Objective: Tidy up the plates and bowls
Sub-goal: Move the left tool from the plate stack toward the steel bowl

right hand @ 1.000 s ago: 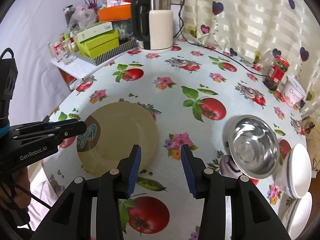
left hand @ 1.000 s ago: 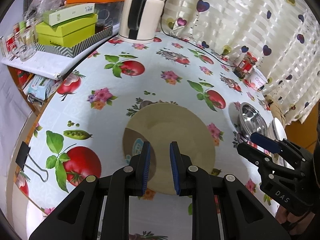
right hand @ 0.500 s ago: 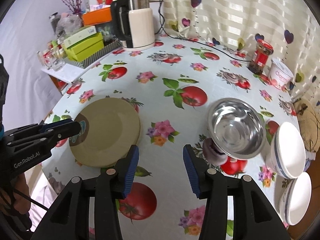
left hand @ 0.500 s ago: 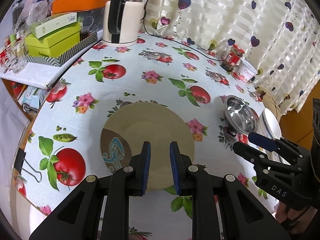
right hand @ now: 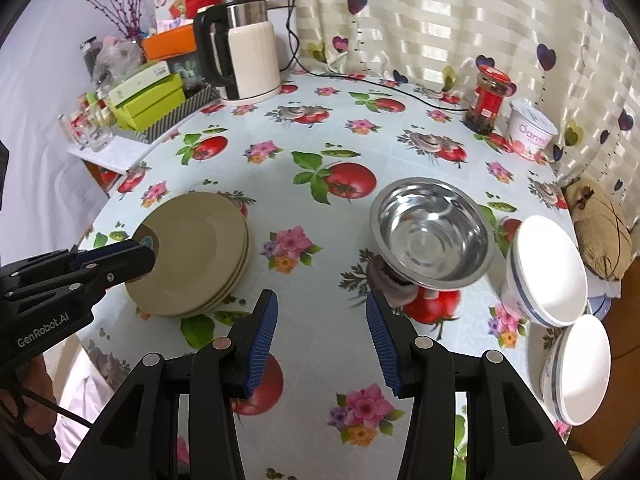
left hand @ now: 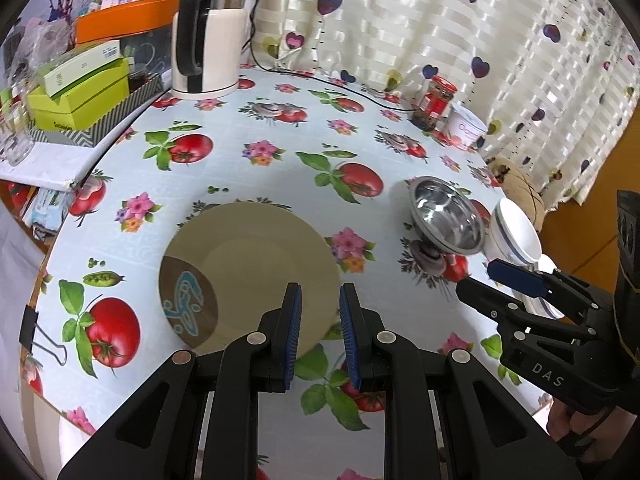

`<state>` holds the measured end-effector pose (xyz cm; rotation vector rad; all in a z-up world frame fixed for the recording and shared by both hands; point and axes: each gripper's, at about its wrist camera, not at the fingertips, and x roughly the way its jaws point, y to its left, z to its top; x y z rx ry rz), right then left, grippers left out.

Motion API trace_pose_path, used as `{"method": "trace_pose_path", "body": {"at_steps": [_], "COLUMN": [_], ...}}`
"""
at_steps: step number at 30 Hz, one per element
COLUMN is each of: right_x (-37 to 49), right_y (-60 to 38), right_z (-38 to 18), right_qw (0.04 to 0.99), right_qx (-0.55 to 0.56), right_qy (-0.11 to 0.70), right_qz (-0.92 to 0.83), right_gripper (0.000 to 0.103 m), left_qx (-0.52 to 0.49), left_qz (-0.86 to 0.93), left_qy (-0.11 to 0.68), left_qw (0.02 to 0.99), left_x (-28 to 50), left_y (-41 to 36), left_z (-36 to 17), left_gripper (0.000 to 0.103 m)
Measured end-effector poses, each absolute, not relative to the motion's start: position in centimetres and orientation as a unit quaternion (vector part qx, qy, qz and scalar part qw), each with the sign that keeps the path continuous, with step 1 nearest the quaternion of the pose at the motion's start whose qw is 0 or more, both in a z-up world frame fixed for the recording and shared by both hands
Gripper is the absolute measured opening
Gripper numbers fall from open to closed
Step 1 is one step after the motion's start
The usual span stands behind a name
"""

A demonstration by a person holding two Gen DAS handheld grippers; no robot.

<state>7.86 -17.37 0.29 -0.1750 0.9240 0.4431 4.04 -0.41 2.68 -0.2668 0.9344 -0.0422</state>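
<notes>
A stack of tan plates (left hand: 248, 268) with a brown patterned patch lies near the table's front left edge, and shows as a stack (right hand: 200, 248) in the right wrist view. My left gripper (left hand: 319, 320) hovers over the stack's near rim, open, its jaws narrowly apart with nothing between them; it enters the right wrist view from the left (right hand: 136, 254). My right gripper (right hand: 322, 328) is open over bare tablecloth between the plates and a steel bowl (right hand: 432, 232). Two white blue-rimmed bowls (right hand: 548, 272) (right hand: 580, 368) sit right of the steel bowl.
At the back stand a kettle (right hand: 248, 52) with its cord, green boxes (right hand: 148, 96), a red-lidded jar (right hand: 490, 100) and a yogurt tub (right hand: 530, 130). A binder clip (left hand: 40, 340) grips the front left table edge. A woven brown item (right hand: 600, 232) lies far right.
Both grippers drew back and shifted right. The plates slid left in the right wrist view and both white bowls came into sight. The right jaws stand slightly wider.
</notes>
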Motion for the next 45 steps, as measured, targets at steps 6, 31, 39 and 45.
{"method": "trace_pose_path", "body": {"at_steps": [6,31,39,45], "right_x": [7.4,7.7,8.5,9.3], "right_y": [-18.5,-23.3,-24.4,-24.9], "right_z": [0.5,0.3,-0.1,-0.6], "right_qw": [0.871,0.880,0.881,0.880], "right_qx": [-0.078,-0.035,-0.021,-0.010], "right_qy": [0.441,0.437,0.438,0.443], "right_qz": [0.203,0.181,0.176,0.172], "right_gripper": [0.046,0.046,0.046,0.044], "left_qx": [-0.121,-0.121,-0.110,-0.100], "left_qz": [-0.031,-0.085,-0.091,-0.091], "left_qy": [0.449,0.453,0.457,0.459], "left_qw": [0.885,0.879,0.878,0.878], "left_x": [3.9,6.1,7.4,8.6], "left_y": [-1.3,-4.4,-5.5,-6.1], "left_z": [3.1,2.4,2.1,1.9], "left_gripper": [0.020,0.020,0.020,0.020]}}
